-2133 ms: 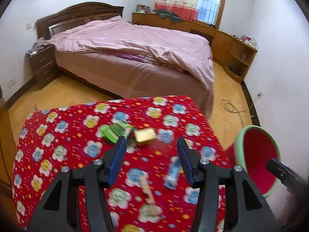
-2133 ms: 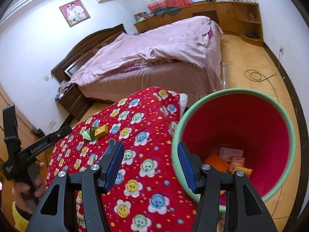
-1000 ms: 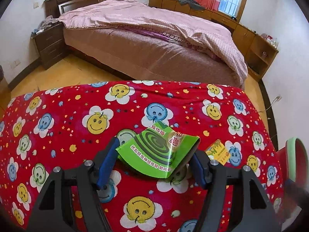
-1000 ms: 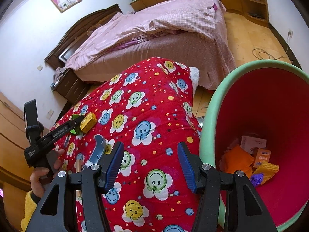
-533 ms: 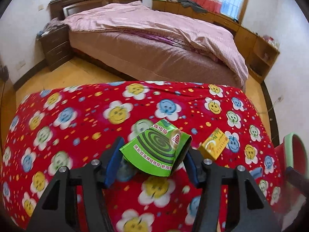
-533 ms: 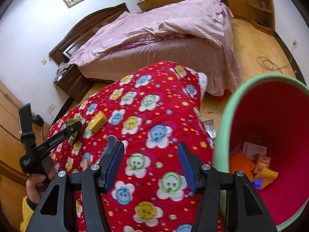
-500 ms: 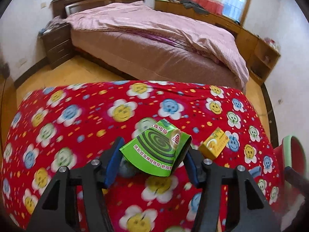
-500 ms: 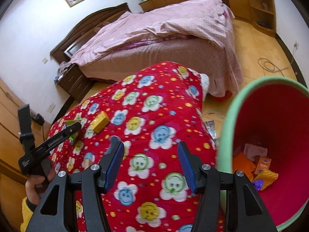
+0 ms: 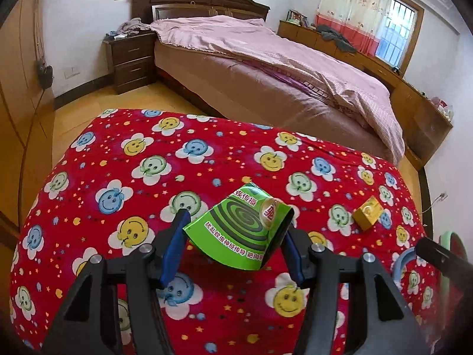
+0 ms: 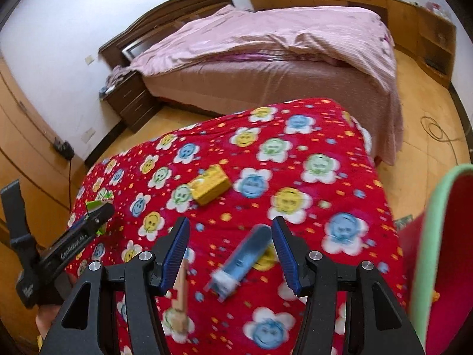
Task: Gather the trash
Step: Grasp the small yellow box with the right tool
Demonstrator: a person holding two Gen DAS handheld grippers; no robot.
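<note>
So the left gripper is clamped on the green mosquito-coil box, lifted off the red flowered cloth, while the right gripper sits spread over the blue tube; next up, I'd guess, is hauling the box right to the bin.

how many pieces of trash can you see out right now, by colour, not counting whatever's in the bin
green: 1, the mosquito coil box held in the left gripper
yellow: 1, small box on the red blanket
blue: 1, tube between the open right gripper's fingers
tan: 1, stick-like piece, too blurred to name
total: 4
</note>
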